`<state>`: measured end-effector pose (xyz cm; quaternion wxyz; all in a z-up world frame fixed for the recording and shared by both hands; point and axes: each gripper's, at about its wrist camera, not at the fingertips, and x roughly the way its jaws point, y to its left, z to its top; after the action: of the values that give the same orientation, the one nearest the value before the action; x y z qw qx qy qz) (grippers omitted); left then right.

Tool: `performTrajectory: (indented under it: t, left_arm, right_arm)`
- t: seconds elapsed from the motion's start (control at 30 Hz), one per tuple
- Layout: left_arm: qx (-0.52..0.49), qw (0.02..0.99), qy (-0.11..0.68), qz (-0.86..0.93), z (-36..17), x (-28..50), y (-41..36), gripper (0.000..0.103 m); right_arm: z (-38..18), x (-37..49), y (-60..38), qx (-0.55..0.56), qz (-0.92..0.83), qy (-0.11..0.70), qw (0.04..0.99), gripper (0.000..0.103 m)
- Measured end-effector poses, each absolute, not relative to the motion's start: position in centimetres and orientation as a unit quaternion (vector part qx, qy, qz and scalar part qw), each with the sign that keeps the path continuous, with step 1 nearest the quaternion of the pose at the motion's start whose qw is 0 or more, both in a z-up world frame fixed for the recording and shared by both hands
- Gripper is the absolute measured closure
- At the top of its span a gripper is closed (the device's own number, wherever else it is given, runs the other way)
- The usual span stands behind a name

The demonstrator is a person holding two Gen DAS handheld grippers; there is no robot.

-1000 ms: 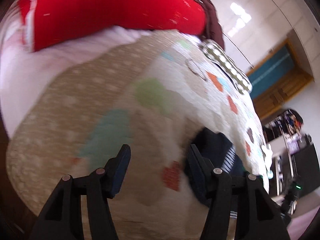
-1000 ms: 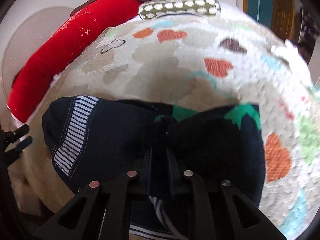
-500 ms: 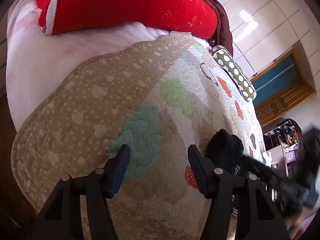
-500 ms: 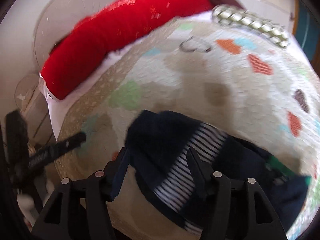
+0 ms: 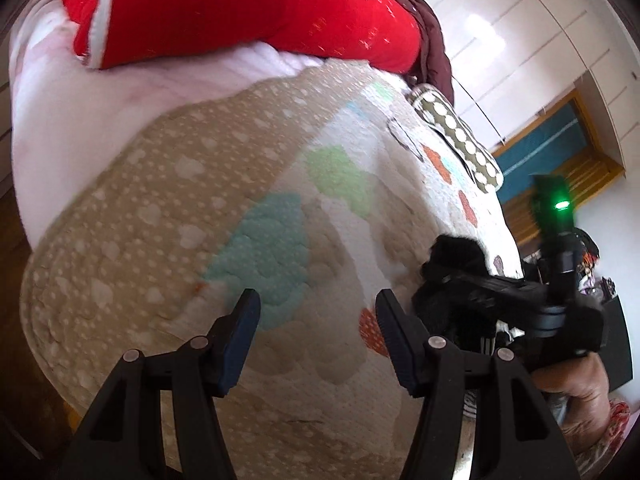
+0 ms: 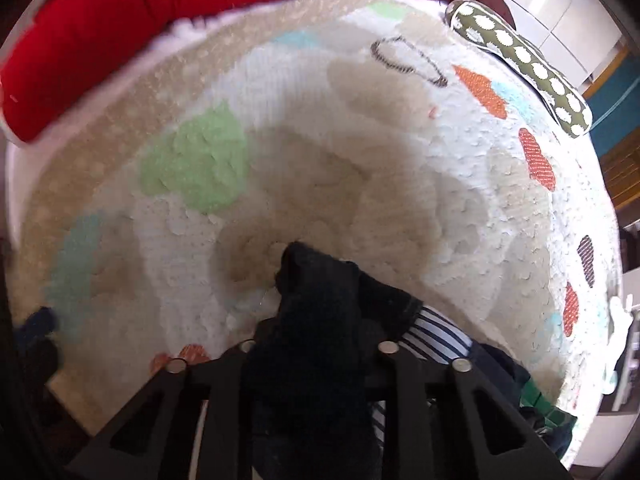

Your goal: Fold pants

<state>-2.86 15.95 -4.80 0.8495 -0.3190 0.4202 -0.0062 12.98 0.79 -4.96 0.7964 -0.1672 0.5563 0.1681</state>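
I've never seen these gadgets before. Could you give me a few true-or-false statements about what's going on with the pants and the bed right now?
1. The right hand-held gripper is clamped on the dark pants. True.
2. The left hand-held gripper is also holding the pants. False: its jaws stand open over the quilt, holding nothing.
3. A red pillow lies at the far end of the bed. True.
4. The pants are plain white. False: they are dark navy with a striped part.

One pants (image 6: 316, 304), two grippers (image 5: 316, 320) (image 6: 316, 344), one quilt (image 6: 320, 152), two pillows (image 6: 120, 12) (image 6: 524, 60).
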Motion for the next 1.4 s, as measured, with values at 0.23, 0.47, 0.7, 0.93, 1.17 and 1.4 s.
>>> performTrajectory:
  t: [0.23,0.47,0.7,0.93,1.17,1.4]
  left_arm:
    - [-0.285,0.858,0.426,-0.041,-3.2,-3.1,11.9,0.044]
    - [-0.245,0.857,0.447,-0.072,-1.9,-1.5,6.8,0.044]
    - [-0.167,0.866,0.459,-0.107,0.0,0.4,-0.6,0.044]
    - [-0.094,0.855,0.486,-0.154,-1.1,2.3,-9.4,0.044]
    - [-0.1,0.842,0.499,-0.182,-1.6,2.7,-9.9,0.044]
    - [-0.148,0.831,0.492,-0.213,-2.5,6.3,-7.7,0.028]
  right_arm:
    - [1.0,10.2,-6.8,-0.042,0.213,0.509,0.833,0.083]
    - [3.7,6.5,-20.9,0.126,0.207,0.461,0.854,0.074]
    - [0.6,1.8,-34.9,0.178,0.02,0.44,0.88,0.051]
    - [2.4,-0.6,-34.1,0.252,0.169,0.387,0.871,0.076]
    - [-5.0,1.7,-33.3,0.255,0.105,0.468,0.84,0.066]
    - [-2.5,-2.3,-35.1,0.239,0.071,0.39,0.887,0.024]
